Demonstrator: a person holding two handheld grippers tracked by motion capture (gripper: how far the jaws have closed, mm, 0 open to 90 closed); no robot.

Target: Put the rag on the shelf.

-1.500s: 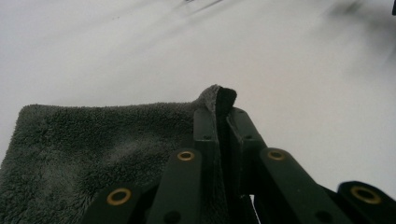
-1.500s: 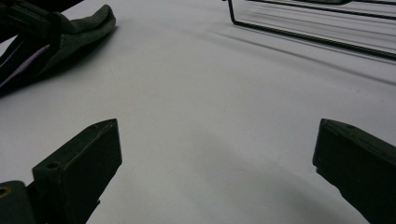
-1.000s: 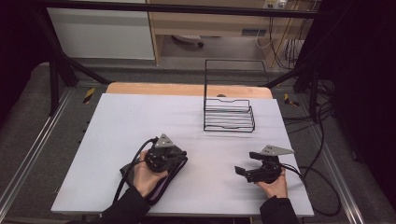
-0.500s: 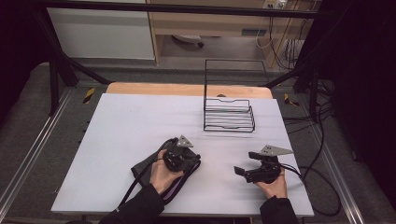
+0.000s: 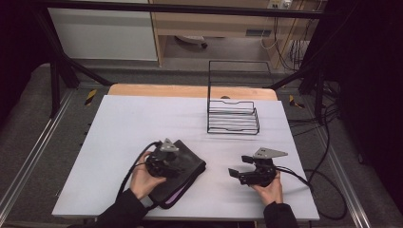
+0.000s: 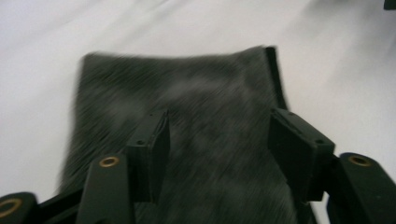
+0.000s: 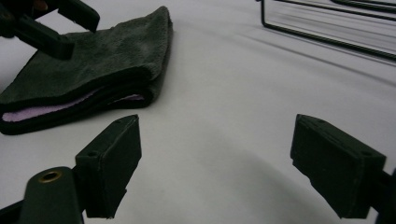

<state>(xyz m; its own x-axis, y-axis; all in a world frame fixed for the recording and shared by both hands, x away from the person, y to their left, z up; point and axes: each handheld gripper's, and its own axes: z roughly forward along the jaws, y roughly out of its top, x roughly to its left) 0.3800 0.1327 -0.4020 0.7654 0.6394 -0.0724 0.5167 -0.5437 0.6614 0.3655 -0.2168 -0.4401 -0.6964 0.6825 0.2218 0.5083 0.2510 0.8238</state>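
Left tongs [image 6: 215, 135] gape over the folded cloth [image 6: 187, 98].

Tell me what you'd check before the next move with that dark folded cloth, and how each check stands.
1. Folded cloth lies flat on the table: ok.
2. Left gripper open over the cloth: ok.
3. Left gripper actually touching the cloth: cannot tell.
4. Right gripper open, holding nothing: ok.
5. Bare table between right gripper and cloth: ok.
6. Wire rack stands apart from both grippers: ok.
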